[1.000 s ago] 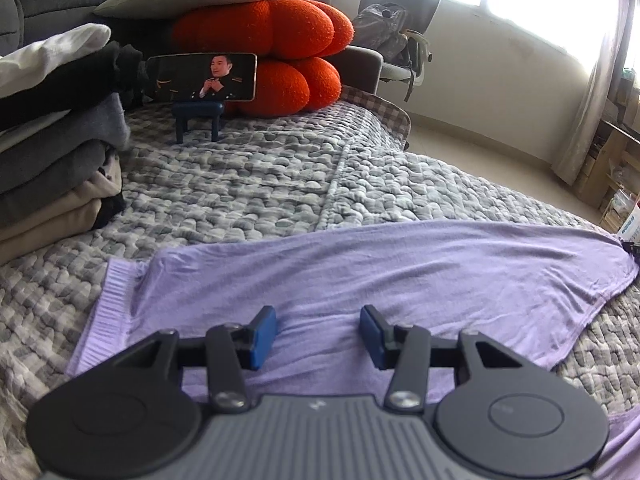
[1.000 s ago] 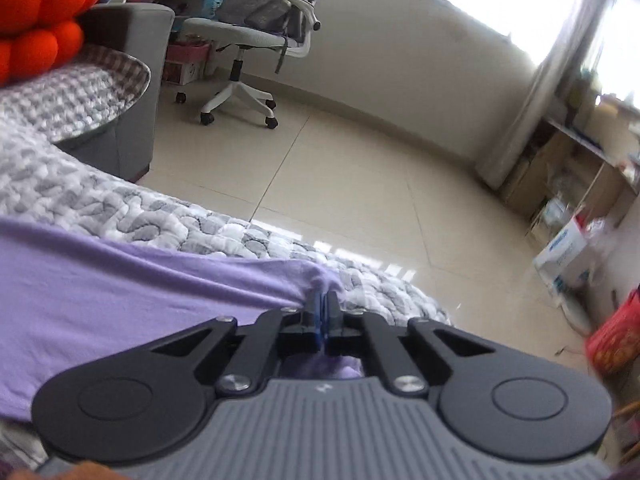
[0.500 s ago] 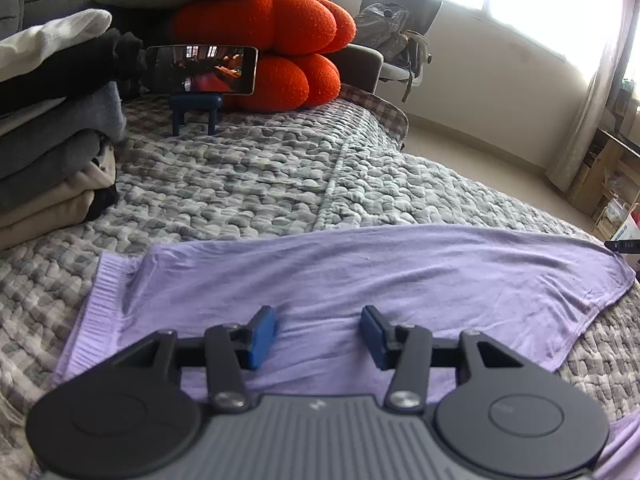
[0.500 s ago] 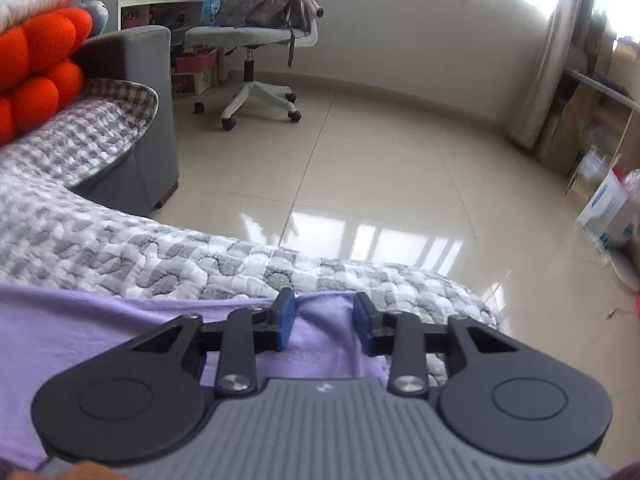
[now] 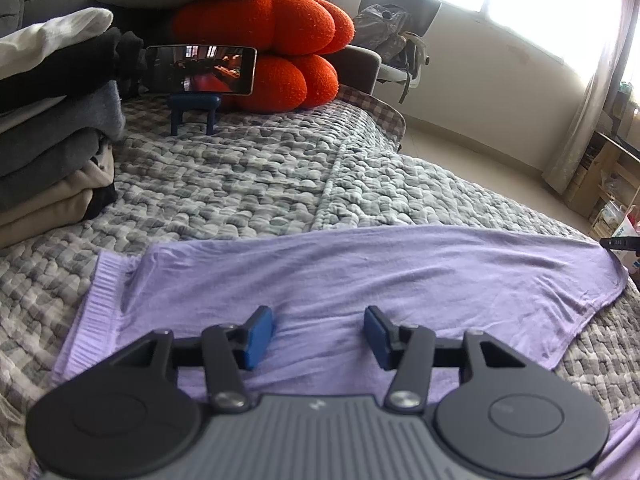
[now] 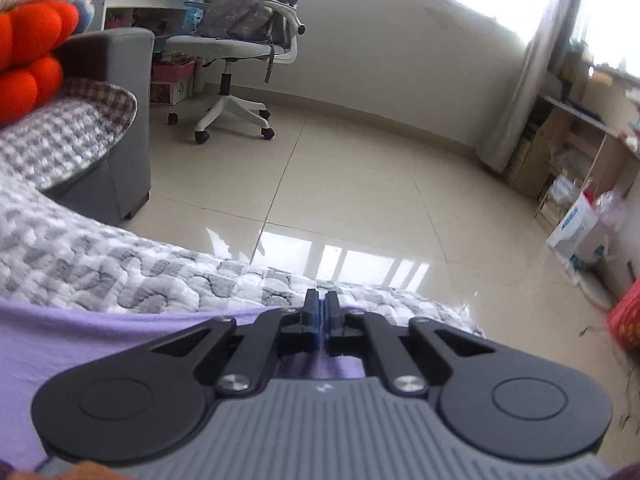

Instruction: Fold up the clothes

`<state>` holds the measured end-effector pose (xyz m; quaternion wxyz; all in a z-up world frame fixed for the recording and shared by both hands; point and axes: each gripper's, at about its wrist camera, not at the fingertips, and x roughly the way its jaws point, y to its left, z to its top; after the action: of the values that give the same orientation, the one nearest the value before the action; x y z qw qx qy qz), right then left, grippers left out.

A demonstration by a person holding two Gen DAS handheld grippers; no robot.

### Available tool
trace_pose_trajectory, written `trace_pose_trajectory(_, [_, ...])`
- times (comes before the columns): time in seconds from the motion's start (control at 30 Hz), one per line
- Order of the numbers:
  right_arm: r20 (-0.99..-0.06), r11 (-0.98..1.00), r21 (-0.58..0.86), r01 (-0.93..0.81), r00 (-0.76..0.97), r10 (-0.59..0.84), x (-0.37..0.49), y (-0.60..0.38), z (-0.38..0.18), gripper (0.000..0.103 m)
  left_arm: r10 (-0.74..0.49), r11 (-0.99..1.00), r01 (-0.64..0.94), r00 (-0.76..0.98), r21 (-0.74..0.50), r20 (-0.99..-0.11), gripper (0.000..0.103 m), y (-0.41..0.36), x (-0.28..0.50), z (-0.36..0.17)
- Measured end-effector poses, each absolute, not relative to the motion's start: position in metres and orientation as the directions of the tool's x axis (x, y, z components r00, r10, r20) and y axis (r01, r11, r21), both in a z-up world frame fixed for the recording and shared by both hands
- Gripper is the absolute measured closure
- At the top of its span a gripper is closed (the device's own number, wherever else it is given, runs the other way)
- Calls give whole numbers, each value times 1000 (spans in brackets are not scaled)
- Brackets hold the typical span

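Observation:
A light purple garment (image 5: 380, 276) lies spread flat across the grey quilt, its ribbed hem (image 5: 96, 300) at the left. My left gripper (image 5: 320, 336) hovers low over the garment's near middle, open, with nothing between its blue pads (image 5: 258, 336). In the right wrist view the garment (image 6: 100, 344) reaches under my right gripper (image 6: 322, 316), whose fingers are pressed together at the cloth's right edge. The left wrist view shows that gripper's tip (image 5: 619, 243) touching the garment's far right corner.
A stack of folded clothes (image 5: 48, 132) sits at the left on the quilt (image 5: 248, 176). A phone on a blue stand (image 5: 200, 70) and orange cushions (image 5: 280, 48) stand behind. Past the bed edge are tiled floor (image 6: 360, 184) and an office chair (image 6: 240, 48).
My right gripper was shut, opened half a second ago, and has shut again at the garment's right edge. The garment lies flatter. My left gripper stays open in place.

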<state>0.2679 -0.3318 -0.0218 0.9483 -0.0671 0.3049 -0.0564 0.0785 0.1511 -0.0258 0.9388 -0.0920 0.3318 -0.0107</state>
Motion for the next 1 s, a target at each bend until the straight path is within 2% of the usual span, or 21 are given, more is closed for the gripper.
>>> trace_pose_trajectory(0.07, [-555, 990, -117, 78, 821, -130, 262, -338, -12, 89, -80, 981, -46, 783, -187, -616, 49, 154, 76, -24])
trace_pose_trajectory(0.37, [-598, 999, 43, 17, 801, 12, 208, -352, -9, 88, -90, 981, -38, 785, -192, -613, 49, 151, 72, -22])
trace_pose_trajectory(0.43, [-622, 1000, -20, 21, 783, -29, 207, -353, -18, 91, -91, 982, -35, 779, -187, -620, 48, 147, 73, -24])
trace_pose_trajectory(0.47, [-615, 998, -55, 30, 787, -57, 205, -354, -20, 83, -90, 981, -37, 778, -189, -622, 48, 147, 73, -25])
trace_pose_trajectory(0.53, [-611, 994, -88, 63, 785, -104, 204, -361, -20, 73, -95, 980, -38, 778, -197, -621, 47, 149, 73, -24])
trace_pose_trajectory(0.63, [-629, 989, -55, 134, 765, -139, 203, -378, -16, 73, -102, 977, -38, 774, -208, -624, 47, 151, 72, -27])
trace_pose_trajectory(0.77, [-606, 986, 93, 138, 793, -54, 200, -382, -11, 73, -92, 980, -40, 777, -195, -623, 44, 146, 72, -28])
trace_pose_trajectory(0.87, [-632, 984, 118, 135, 774, -31, 212, -375, -18, 73, -89, 981, -39, 776, -189, -624, 43, 144, 73, -27])
trace_pose_trajectory(0.9, [-621, 987, 92, 128, 783, -44, 211, -371, -20, 75, -90, 981, -39, 776, -189, -625, 43, 145, 73, -26])
trace_pose_trajectory(0.97, [-609, 995, 24, 99, 791, -64, 209, -358, -18, 100, -95, 980, -39, 774, -196, -627, 43, 146, 74, -27])
trace_pose_trajectory(1.0, [-606, 995, -6, 104, 791, -86, 210, -354, -18, 100, -98, 979, -40, 772, -201, -628, 43, 147, 74, -27])
